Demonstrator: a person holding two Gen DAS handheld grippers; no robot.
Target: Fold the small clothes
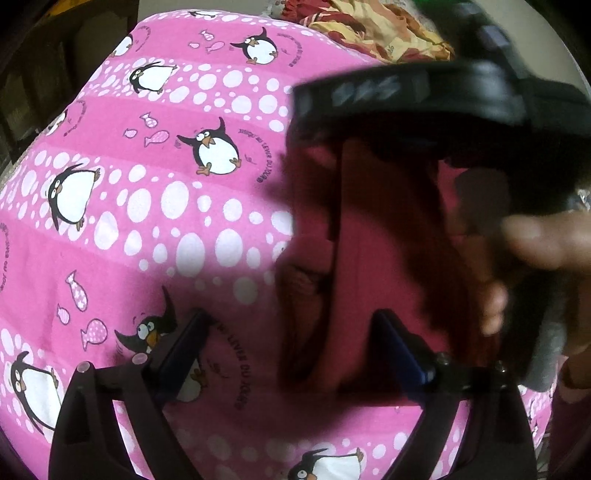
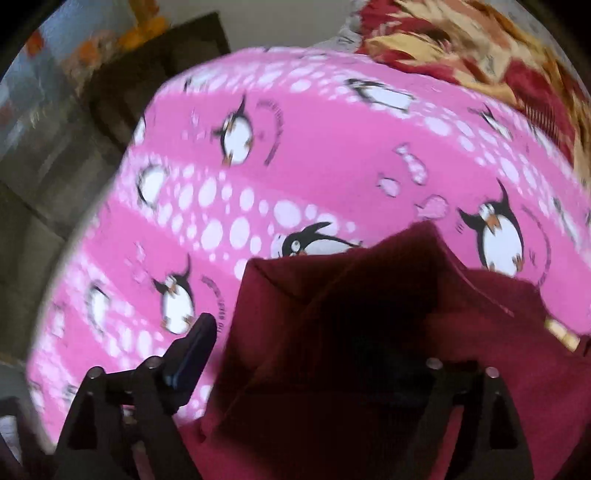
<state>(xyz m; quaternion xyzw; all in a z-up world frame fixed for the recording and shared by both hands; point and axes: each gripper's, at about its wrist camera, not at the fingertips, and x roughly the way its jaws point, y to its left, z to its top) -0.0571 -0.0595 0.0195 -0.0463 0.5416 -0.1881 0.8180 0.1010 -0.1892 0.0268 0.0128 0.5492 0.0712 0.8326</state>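
A dark maroon garment [image 1: 369,258] hangs in blurred folds above a bed covered by a pink penguin-print sheet [image 1: 147,206], seen from the left wrist camera. The left gripper [image 1: 291,343] stands wide, its two blue-padded fingers [image 1: 184,347] spread apart with the cloth's lower edge hanging near the gap between them; whether either pad touches it cannot be told. The right gripper [image 1: 424,110], a blurred black device, is above and right of the cloth, a person's hand [image 1: 535,240] wrapped around its handle. A red-and-yellow floral blanket [image 1: 369,26] lies at the far end of the bed. From the right wrist camera, the maroon garment [image 2: 369,332] fills the lower middle of the frame, draped in thick shadowed folds over the right gripper's [image 2: 303,354] right finger, which it hides. Only the left finger [image 2: 192,350] shows, well clear of the cloth's edge, so the grip itself cannot be told. The penguin sheet [image 2: 295,147] stretches behind, smeared by motion.
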